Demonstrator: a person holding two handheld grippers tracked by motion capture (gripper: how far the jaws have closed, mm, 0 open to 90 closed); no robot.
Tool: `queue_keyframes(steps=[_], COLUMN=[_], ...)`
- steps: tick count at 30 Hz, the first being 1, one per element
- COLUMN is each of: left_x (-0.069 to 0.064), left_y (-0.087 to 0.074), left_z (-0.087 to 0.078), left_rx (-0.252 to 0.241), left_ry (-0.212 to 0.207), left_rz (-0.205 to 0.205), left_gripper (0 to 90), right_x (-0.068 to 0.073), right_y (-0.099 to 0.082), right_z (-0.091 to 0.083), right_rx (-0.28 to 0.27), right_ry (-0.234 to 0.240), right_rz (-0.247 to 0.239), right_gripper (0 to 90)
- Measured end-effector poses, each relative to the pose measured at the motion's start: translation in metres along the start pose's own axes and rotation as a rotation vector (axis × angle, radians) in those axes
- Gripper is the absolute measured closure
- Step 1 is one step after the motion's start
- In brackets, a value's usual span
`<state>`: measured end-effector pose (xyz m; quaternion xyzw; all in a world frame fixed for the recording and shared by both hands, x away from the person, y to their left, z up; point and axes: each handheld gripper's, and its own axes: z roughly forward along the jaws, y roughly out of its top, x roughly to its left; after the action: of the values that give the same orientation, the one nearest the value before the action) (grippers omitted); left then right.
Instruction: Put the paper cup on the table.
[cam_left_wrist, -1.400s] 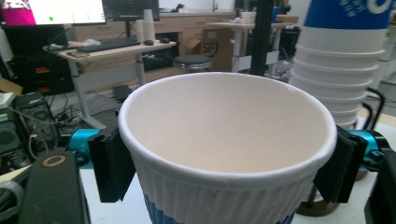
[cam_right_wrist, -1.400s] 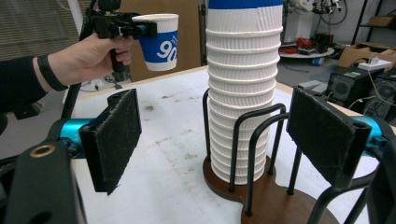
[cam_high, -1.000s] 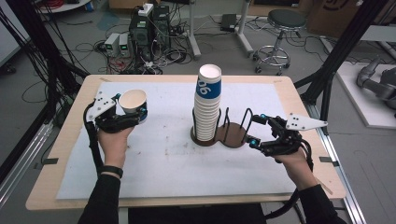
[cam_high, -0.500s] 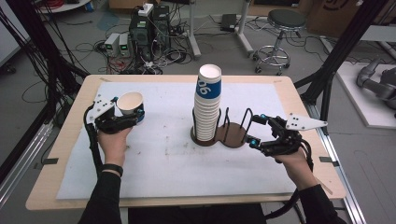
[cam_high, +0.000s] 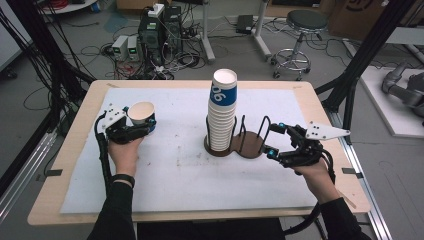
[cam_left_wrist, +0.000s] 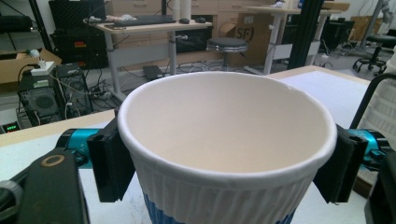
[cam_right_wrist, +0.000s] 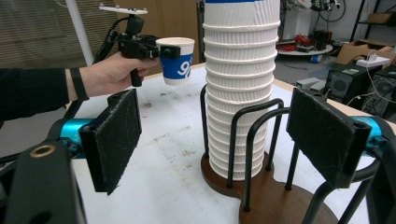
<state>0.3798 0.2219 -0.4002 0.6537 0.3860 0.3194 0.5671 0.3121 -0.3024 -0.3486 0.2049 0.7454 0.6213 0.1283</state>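
Between the left jaws: a single paper cup (cam_left_wrist: 224, 154), pinched under its rim by the left gripper (cam_high: 131, 127) — upright above the counter (cam_high: 65, 200), left of the stack (cam_high: 222, 117).
Right jaws: right gripper (cam_high: 280, 142) was open, beside the rack (cam_high: 250, 145).
Step advice: keep the cup level — squeeze lightly.
Hands: both forearms reached forward, low.

High view looks down; gripper views close, sharing cup stack (cam_high: 222, 117).

Black sleeves (cam_high: 117, 210) — black tools (teal-tipped)
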Motion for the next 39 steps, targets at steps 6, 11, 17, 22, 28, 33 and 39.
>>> queue_keyframes(steps=[6,11,17,22,28,33,39], left_x=[0.002,0.005,0.006,0.010,0.010,0.011,0.011], left_y=[-0.004,-0.006,-0.011,-0.030,-0.034,-0.039,-0.042], left_z=[0.004,0.005,0.006,0.002,0.002,0.004,0.006], left_rx=[0.020,0.027,0.031,0.027,0.024,0.034,0.069], left_ry=[0.007,0.015,0.019,0.049,0.050,0.054,0.054], left_rz=[0.003,-0.005,-0.004,-0.043,-0.035,-0.032,-0.022], left_gripper=[21.7,22.1,22.7,23.2,23.1,22.3,20.8], right_x=[-0.001,-0.001,-0.001,-0.001,-0.001,0.000,-0.001], right_y=[-0.001,-0.001,-0.001,-0.001,-0.002,-0.002,-0.003], right_z=[0.001,0.000,-0.001,-0.001,0.000,0.001,0.001], right_rx=[0.001,0.001,0.001,-0.002,0.004,0.008,0.006], right_ry=[-0.005,-0.003,-0.004,-0.005,-0.004,-0.005,-0.005], right_rz=[-0.004,0.002,0.002,0.002,0.003,0.004,0.002], right_gripper=[18.3,18.3,18.3,18.3,18.3,18.3,18.3])
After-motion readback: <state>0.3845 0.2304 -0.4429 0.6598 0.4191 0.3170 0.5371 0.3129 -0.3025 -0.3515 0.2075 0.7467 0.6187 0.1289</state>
